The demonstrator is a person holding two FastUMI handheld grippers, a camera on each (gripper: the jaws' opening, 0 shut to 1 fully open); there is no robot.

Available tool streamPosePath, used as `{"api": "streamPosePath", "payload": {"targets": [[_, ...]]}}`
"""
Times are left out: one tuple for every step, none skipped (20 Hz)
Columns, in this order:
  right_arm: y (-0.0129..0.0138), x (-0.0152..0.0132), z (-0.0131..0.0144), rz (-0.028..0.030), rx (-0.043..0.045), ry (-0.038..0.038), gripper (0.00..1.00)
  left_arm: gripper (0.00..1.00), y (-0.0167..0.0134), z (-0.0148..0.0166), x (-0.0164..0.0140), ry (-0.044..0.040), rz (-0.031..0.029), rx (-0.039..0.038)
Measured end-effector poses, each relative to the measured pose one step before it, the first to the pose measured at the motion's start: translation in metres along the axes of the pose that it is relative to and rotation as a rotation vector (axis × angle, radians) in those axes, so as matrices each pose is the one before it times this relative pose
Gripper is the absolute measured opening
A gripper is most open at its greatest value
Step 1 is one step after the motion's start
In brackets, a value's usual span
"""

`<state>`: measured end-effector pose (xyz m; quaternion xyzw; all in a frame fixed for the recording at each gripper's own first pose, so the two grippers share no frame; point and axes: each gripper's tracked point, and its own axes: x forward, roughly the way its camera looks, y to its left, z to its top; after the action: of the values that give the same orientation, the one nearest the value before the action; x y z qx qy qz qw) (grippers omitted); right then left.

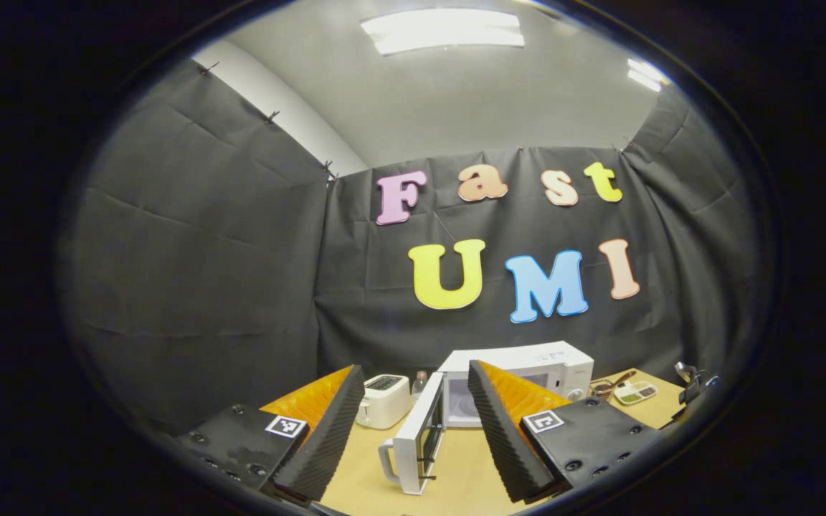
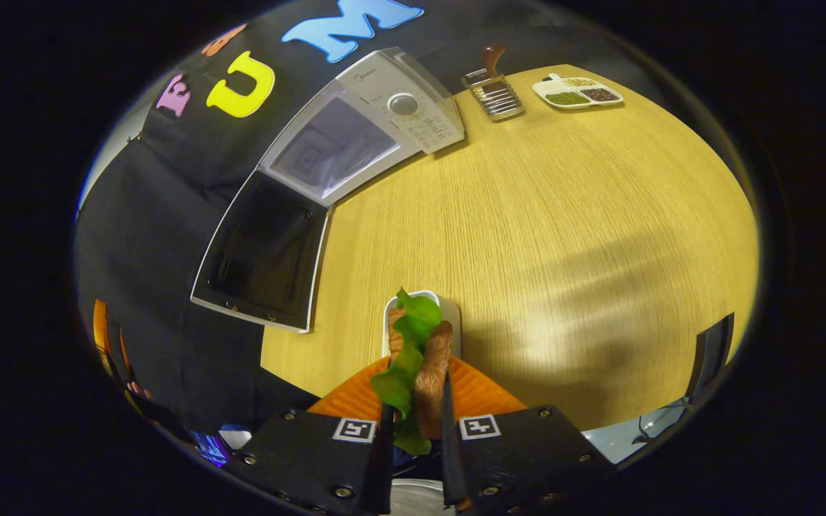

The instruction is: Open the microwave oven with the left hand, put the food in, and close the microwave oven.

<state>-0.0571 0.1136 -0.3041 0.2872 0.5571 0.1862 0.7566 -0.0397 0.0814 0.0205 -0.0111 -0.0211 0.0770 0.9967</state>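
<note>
The white microwave [image 1: 528, 358] stands at the back of the wooden table [image 1: 470, 466], its door [image 1: 420, 437] swung open to the left, handle toward me. My left gripper [image 1: 414, 367] hovers open and empty in front of it, apart from the door. In the right gripper view the microwave [image 2: 384, 107] lies upper left with its dark door [image 2: 262, 251] open and the cavity [image 2: 334, 150] showing. My right gripper [image 2: 416, 401] is shut on the food [image 2: 420, 358], a sausage roll with green lettuce, held above a small white dish [image 2: 450, 315].
A white toaster [image 1: 383, 401] and a small bottle [image 1: 420, 383] stand left of the microwave. To its right are a cutlery rack [image 2: 495, 97] and a white compartment tray [image 2: 578, 92] of seasonings. Bare table top [image 2: 563, 236] spreads to the right.
</note>
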Motion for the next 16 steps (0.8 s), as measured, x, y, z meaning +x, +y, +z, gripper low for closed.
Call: {"api": "streamPosePath", "payload": {"targets": [[0.00529, -0.00293, 0.0028, 0.01146, -0.00736, -0.00881, 0.28, 0.95, -0.00053, 0.00044, -0.00142, -0.00314, 0.00194, -0.00115], [0.00474, -0.00402, 0.00511, 0.00987, 0.00079, -0.01507, 0.28, 0.95, -0.00079, 0.00043, -0.0008, -0.00155, -0.00074, -0.00129], [0.00665, -0.0034, 0.00434, 0.01255, -0.00041, -0.01321, 0.28, 0.95, -0.00062, -0.00095, -0.00083, -0.00054, -0.00236, -0.0016], [0.0069, -0.00395, 0.00624, 0.01248, -0.00163, -0.01656, 0.28, 0.95, -0.00116, -0.00063, -0.00044, 0.00006, -0.00355, -0.00037], [0.00745, -0.00249, 0.00504, 0.01076, -0.00668, -0.01632, 0.28, 0.95, -0.00039, 0.00113, 0.00254, -0.00066, -0.00234, -0.00023], [0.00644, -0.00189, 0.00591, 0.00683, -0.01024, -0.015, 0.28, 0.94, -0.00009, 0.00068, 0.0029, -0.00222, -0.00198, -0.00197], [0.00545, -0.00099, 0.00567, 0.00353, -0.00803, -0.01741, 0.28, 0.93, -0.00061, -0.00083, 0.00277, -0.00287, -0.00535, -0.00583], [0.00574, 0.00008, 0.00706, 0.00478, -0.00377, -0.01844, 0.28, 0.92, -0.00121, -0.00056, 0.00447, -0.00138, -0.00779, -0.00764], [0.0067, 0.00163, 0.00732, 0.00663, -0.00046, -0.01849, 0.28, 0.94, 0.00024, -0.00328, 0.0043, 0.00088, -0.00755, -0.00471], [0.00631, 0.00146, 0.00899, 0.00562, 0.0015, -0.0211, 0.28, 0.94, 0.00108, -0.00186, 0.0039, -0.00241, -0.00655, -0.00135], [0.00701, 0.00316, 0.0064, 0.0027, 0.00229, -0.0211, 0.28, 0.94, 0.0008, -0.00059, 0.00882, -0.00153, -0.00587, -0.00187], [0.00642, 0.00381, 0.00738, -0.00032, 0.00268, -0.01806, 0.28, 0.92, 0.00113, -0.00229, 0.00782, 0.00478, -0.00762, -0.00587], [0.00675, 0.00382, 0.00584, -0.00034, 0.00247, -0.01838, 0.28, 0.94, 0.00261, -0.00371, 0.00746, 0.00641, -0.00821, -0.00808], [0.00732, 0.0047, 0.00714, 0.00377, -0.0025, -0.01976, 0.28, 0.96, 0.00379, 0.0, 0.0068, -0.00009, -0.00477, -0.00636], [0.00807, 0.00571, 0.00579, 0.00285, -0.00392, -0.0198, 0.28, 0.96, 0.00524, 0.00108, 0.00895, -0.00412, -0.00259, -0.00435], [0.00614, 0.00707, 0.00583, -0.00169, -0.00286, -0.0162, 0.28, 0.94, 0.005, -0.0008, 0.00617, -0.00168, -0.00308, -0.00226]]}}
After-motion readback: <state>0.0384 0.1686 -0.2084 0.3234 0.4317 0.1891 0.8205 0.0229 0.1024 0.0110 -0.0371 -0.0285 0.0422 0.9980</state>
